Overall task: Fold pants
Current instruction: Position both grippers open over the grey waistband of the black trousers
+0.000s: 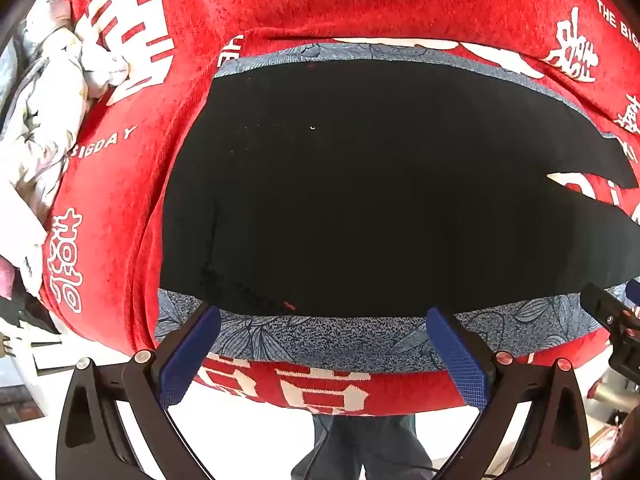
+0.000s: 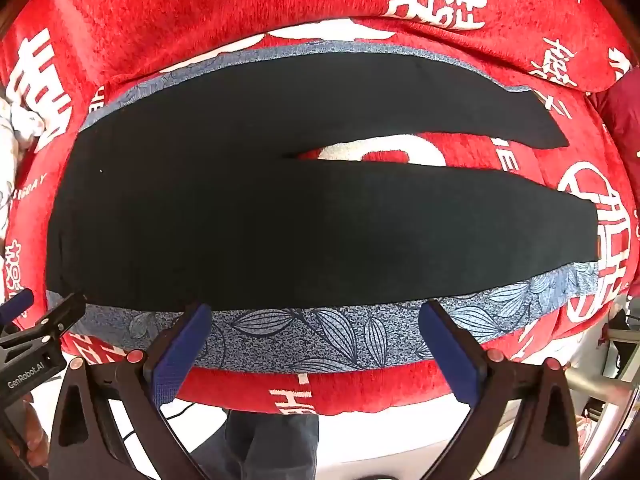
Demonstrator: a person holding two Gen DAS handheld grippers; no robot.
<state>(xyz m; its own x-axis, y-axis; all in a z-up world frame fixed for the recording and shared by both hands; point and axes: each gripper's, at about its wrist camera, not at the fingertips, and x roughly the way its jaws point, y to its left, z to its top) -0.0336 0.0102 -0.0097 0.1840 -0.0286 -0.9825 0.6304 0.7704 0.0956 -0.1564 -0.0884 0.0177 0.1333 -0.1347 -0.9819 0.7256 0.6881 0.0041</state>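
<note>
On the blue leaf-print cloth (image 2: 320, 344), black pants (image 2: 224, 220) lie flat and unfolded, covering most of it; a strip of the cloth shows along the near edge and a thin strip at the far edge. Waist end to the left, two legs run right and split apart, red showing in the gap between them. The cloth sits on a red blanket (image 2: 200, 8) with white characters and "BIGDAY" lettering. Left gripper (image 1: 324, 316) hovers at the near strip of the cloth, by the waist end, jaws spread wide, nothing between them. Right gripper (image 2: 316, 312) sits at the same near strip, further along toward the legs, jaws also wide and empty. Whether the blue pads touch the cloth, can't tell. A crumpled pale floral fabric (image 1: 52, 120) lies on the blanket beyond the cloth's left end, apart from the pants.
</note>
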